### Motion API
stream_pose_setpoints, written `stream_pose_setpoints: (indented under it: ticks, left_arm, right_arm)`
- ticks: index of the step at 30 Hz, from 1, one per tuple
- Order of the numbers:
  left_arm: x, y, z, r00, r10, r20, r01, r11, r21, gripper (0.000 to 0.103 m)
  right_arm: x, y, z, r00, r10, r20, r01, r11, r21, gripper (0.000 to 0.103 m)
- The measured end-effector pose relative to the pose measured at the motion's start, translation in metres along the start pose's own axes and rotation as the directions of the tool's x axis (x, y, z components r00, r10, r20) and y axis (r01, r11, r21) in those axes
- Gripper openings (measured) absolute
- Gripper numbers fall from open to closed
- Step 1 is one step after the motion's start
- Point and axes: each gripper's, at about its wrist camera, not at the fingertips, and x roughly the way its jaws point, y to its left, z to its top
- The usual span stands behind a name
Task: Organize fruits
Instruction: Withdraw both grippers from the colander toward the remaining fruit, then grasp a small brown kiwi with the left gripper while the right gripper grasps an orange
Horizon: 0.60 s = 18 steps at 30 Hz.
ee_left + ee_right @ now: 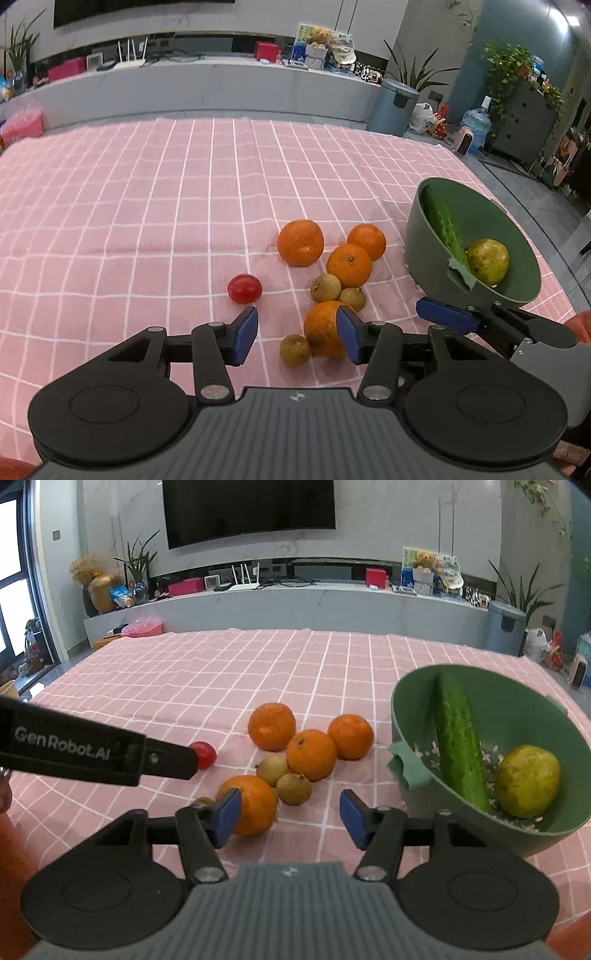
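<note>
Several oranges (pixel 300 242) (pixel 311 754), three small brown fruits (pixel 325 288) (pixel 293 788) and a red tomato (pixel 244 288) (pixel 203 754) lie on the pink checked cloth (pixel 147 206). A green bowl (pixel 436 236) (pixel 524 716) at the right holds a cucumber (pixel 441 221) (pixel 460 738) and a yellow-green fruit (pixel 487 261) (pixel 527 781). My left gripper (pixel 297 334) is open and empty, just above the nearest orange (pixel 322 326) and a brown fruit (pixel 294 350). My right gripper (pixel 290 816) is open and empty, beside that orange (pixel 255 805) and left of the bowl.
A grey counter (pixel 295 605) with a router, boxes and a teddy bear runs behind the table. A bin (pixel 393 107), a water bottle and plants stand at the right. The left gripper's arm (pixel 92 751) crosses the right wrist view.
</note>
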Motion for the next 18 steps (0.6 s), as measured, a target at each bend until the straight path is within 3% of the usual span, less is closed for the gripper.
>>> stream_pose_setpoints:
  ticks: [5, 10, 18]
  left_arm:
    - [0.014, 0.008, -0.004, 0.998, -0.016, -0.060, 0.014, 0.999, -0.047, 0.057]
    - [0.017, 0.013, -0.004, 0.997, -0.050, -0.053, 0.044, 0.994, -0.100, 0.056]
    - [0.015, 0.028, -0.005, 0.996, -0.031, -0.079, 0.017, 0.985, -0.171, 0.049]
  right_arm:
    - [0.009, -0.003, 0.001, 1.000, 0.011, -0.013, -0.010, 0.999, 0.030, 0.054]
    - [0.014, 0.002, -0.001, 0.997, 0.070, -0.015, -0.070, 0.998, 0.003, 0.050]
    - [0.022, 0.005, 0.001, 0.988, 0.150, -0.021, -0.150, 0.989, 0.008, 0.050]
